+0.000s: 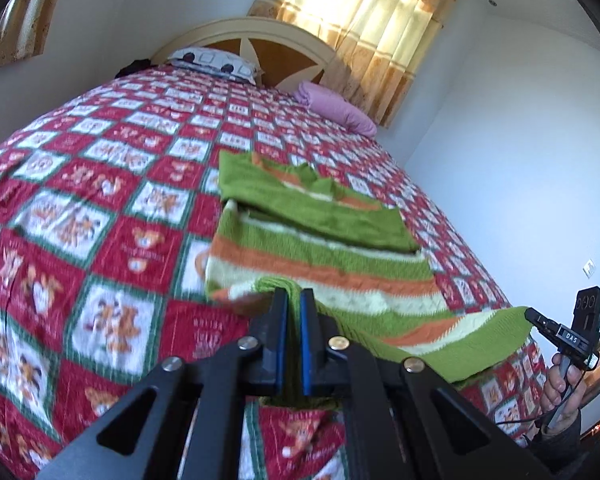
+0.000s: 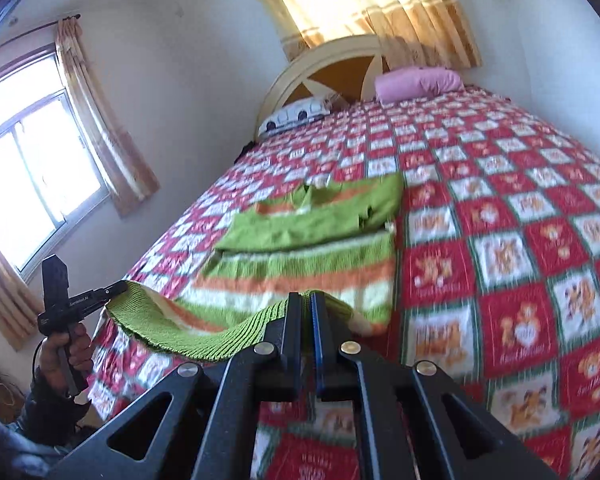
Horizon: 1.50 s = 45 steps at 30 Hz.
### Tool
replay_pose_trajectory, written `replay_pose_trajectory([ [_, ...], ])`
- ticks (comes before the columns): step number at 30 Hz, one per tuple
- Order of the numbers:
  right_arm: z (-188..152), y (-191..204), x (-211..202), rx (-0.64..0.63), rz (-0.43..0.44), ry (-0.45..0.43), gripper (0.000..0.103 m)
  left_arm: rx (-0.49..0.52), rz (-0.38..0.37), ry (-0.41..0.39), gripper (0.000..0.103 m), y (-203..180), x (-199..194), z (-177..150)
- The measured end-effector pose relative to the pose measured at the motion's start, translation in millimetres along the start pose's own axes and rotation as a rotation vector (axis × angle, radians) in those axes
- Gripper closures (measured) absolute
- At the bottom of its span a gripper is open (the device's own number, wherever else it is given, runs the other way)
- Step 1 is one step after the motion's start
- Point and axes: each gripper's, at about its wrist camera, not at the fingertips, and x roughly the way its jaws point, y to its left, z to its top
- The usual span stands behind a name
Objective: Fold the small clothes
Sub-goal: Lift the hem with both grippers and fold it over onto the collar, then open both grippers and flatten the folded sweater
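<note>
Now you hold the sweater (image 1: pixel 324 264) by its near hem, one corner in each gripper. Your left gripper (image 1: pixel 295 300) has its jaws pressed together on the green ribbed edge, which runs up between the two black fingers and shows again below them. Your right gripper (image 2: pixel 306 304) is likewise pinched on the hem at the other corner; in the left wrist view it sits at the far right (image 1: pixel 534 316), gripping the green edge, with your right hand (image 1: pixel 560 384) wrapped round its handle. From the right wrist view your left gripper (image 2: pixel 118 289) shows at the left edge, closed on its corner, your left hand (image 2: pixel 66 354) below it.

Between the two grips the hem is raised off the bed (image 1: pixel 100 200) and sags in a shallow curve. The rest of the sweater, striped green, orange and cream, lies flat on the red-and-white checked bedspread, stretching away toward the headboard (image 1: pixel 256 36). Its green sleeves (image 1: pixel 308 208) are folded across the body, one over the other, and the collar end lies farthest from you.

Beyond it, well apart, a patterned pillow (image 1: pixel 216 62) rests against the headboard, and a pink pillow (image 1: pixel 336 110) lies beside it. Yellow curtains (image 1: pixel 368 20) hang behind the headboard, and a window (image 2: pixel 28 168) is in the side wall.
</note>
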Motion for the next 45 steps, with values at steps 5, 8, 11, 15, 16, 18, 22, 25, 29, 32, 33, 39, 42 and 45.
replay_pose_trajectory([
  [5, 32.6, 4.0, 8.1, -0.015, 0.005, -0.039, 0.099, -0.010, -0.014, -0.044, 0.098, -3.1, 1.2, 30.7],
  [8, 52.6, 5.1, 13.6, -0.019, 0.008, -0.062, 0.099, 0.006, -0.005, -0.054, 0.098, -7.4, 6.1, 47.0],
  [11, 73.0, 5.2, 23.4, -0.023, 0.005, -0.078, 0.099, 0.009, -0.003, -0.059, 0.098, -10.1, 13.0, 62.9],
  [15, 102.8, 2.2, 40.1, -0.030, -0.012, -0.086, 0.099, -0.011, -0.007, -0.072, 0.098, -6.4, 19.9, 87.3],
  [16, 111.3, 0.7, 46.1, -0.033, -0.018, -0.087, 0.099, -0.013, -0.003, -0.077, 0.098, -5.1, 23.2, 95.0],
  [18, 123.9, -2.0, 56.1, -0.037, -0.031, -0.087, 0.099, -0.014, 0.003, -0.077, 0.098, -3.7, 30.4, 107.3],
  [22, 148.8, -13.2, 83.4, -0.027, -0.062, -0.073, 0.099, -0.013, 0.020, -0.059, 0.098, -0.9, 54.3, 132.5],
  [25, 162.0, -25.5, 111.2, -0.014, -0.088, -0.047, 0.099, -0.012, 0.034, -0.042, 0.098, 1.6, 74.2, 144.4],
  [29, 172.5, -45.5, 153.9, 0.003, -0.126, 0.004, 0.099, -0.017, 0.051, -0.004, 0.098, 8.1, 110.8, 156.5],
  [32, 174.9, -64.8, 190.6, 0.030, -0.154, 0.052, 0.099, -0.026, 0.071, 0.038, 0.098, 17.8, 140.1, 158.3],
  [33, 175.0, -71.5, 207.0, 0.034, -0.167, 0.074, 0.099, -0.039, 0.079, 0.063, 0.098, 25.3, 156.5, 157.5],
  [39, 163.5, -114.1, 299.3, 0.052, -0.261, 0.220, 0.094, -0.054, 0.258, 0.168, 0.094, 56.4, 231.4, 141.2],
  [42, 156.5, -123.5, 300.1, 0.033, -0.316, 0.204, 0.046, -0.088, 0.256, 0.181, 0.091, 66.6, 232.0, 134.6],
  [45, 145.9, -125.3, 286.9, 0.025, -0.302, 0.199, 0.041, -0.033, 0.280, 0.158, 0.070, 67.1, 211.3, 125.9],
])
